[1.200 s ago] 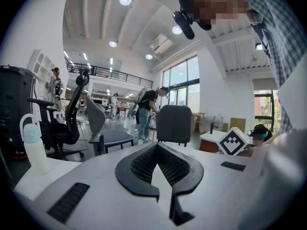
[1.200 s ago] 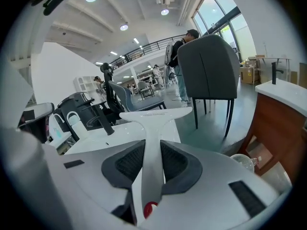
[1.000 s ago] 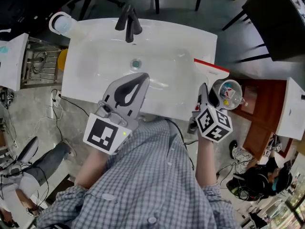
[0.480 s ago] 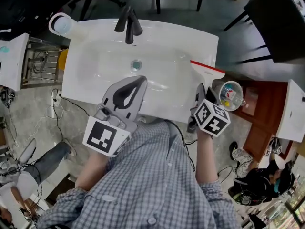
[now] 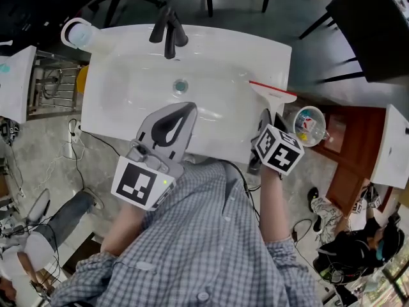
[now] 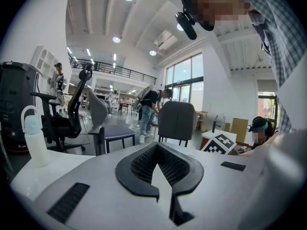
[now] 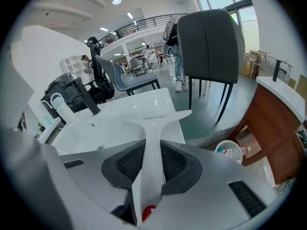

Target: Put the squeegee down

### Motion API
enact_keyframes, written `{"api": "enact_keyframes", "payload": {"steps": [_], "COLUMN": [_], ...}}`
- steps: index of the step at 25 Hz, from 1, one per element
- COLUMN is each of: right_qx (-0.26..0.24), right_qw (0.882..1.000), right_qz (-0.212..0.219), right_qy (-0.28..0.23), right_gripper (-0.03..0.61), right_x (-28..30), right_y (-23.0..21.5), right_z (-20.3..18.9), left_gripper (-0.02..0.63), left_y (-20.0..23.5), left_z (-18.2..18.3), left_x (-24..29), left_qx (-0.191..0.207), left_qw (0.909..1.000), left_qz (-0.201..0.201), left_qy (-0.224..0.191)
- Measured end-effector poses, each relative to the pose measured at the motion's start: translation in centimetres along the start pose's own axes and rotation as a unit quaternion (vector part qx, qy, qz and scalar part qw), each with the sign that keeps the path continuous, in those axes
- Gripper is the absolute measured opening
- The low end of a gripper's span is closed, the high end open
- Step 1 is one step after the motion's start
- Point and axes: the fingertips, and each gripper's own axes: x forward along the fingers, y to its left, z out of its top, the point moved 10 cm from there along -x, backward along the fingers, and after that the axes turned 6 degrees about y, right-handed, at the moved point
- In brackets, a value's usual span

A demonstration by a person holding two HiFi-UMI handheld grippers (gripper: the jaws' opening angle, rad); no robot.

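The squeegee (image 5: 273, 93) is in the right gripper (image 7: 152, 150), whose 2 jaws are closed on its white handle, the ribbed pads pressing it from both sides about halfway along. The handle runs out past the jaws to a wide T-shaped head with a red blade edge. In the head view that head sits over the right part of the white sink (image 5: 128, 107), by its right rim. Whether the blade touches the surface or hangs just above it, I cannot tell.

The left gripper (image 5: 188, 107) hovers over the near edge of the basin, left of the right one. Its jaws are brought together and hold nothing.

A black faucet (image 5: 168, 29) stands at the far rim, with a white bottle (image 5: 78, 33) at the far left corner. A small bin (image 5: 309, 124) sits on the floor just right of the sink.

The squeegee looks like light, stiff moulded plastic with a glossy, probably slippery handle, and only the blade strip is likely to flex. The mid-handle hold seems sound. For the set-down, I judge it best to lower it until the head rests flat on the right surface, well inside the edge, before parting the jaws. Otherwise it could slide toward the basin or off the rim toward the bin.
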Motion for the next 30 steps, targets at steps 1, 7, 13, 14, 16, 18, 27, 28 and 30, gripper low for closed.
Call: {"api": "enact_keyframes", "payload": {"steps": [1,7,13,14,16,18,27,28,30], "right_qx": [-0.004,-0.012,-0.034,-0.036,-0.035,-0.03,-0.036,-0.037,-0.041], "right_qw": [1.0,1.0,0.999,0.999,0.999,0.999,0.999,0.999,0.999], "right_qz": [-0.005,-0.016,-0.028,-0.027,-0.026,-0.027,-0.017,-0.018,-0.024], "right_qy": [0.003,0.011,0.021,0.021,0.021,0.02,0.011,0.009,0.004], "right_gripper": [0.089,0.087,0.087,0.087,0.089,0.089,0.112,0.114,0.115], "right_x": [0.1,0.4,0.7,0.8,0.8,0.8,0.5,0.3,0.0], "right_y": [0.0,0.1,0.3,0.3,0.2,0.2,0.3,0.4,0.4], "right_z": [0.0,-0.1,-0.4,-0.4,-0.4,-0.5,-0.2,-0.2,-0.1], "left_gripper": [0.003,0.003,0.003,0.003,0.003,0.003,0.003,0.003,0.003], "left_y": [0.0,0.0,0.1,0.1,0.1,0.1,0.4,0.4,0.4], "left_z": [0.0,0.1,0.0,0.0,0.0,-0.1,0.0,0.0,0.0], "left_x": [0.0,-0.2,-0.4,-0.4,-0.4,-0.5,-0.8,-0.9,-1.1], "left_qx": [0.0,0.0,-0.002,-0.002,-0.002,-0.001,-0.003,-0.003,-0.003], "left_qw": [1.0,1.0,1.0,1.0,1.0,1.0,1.0,1.0,1.0], "left_qz": [0.0,0.005,0.007,0.007,0.007,0.007,0.005,0.005,0.004], "left_qy": [0.001,0.0,0.002,0.002,0.002,0.001,-0.004,-0.006,-0.008]}}
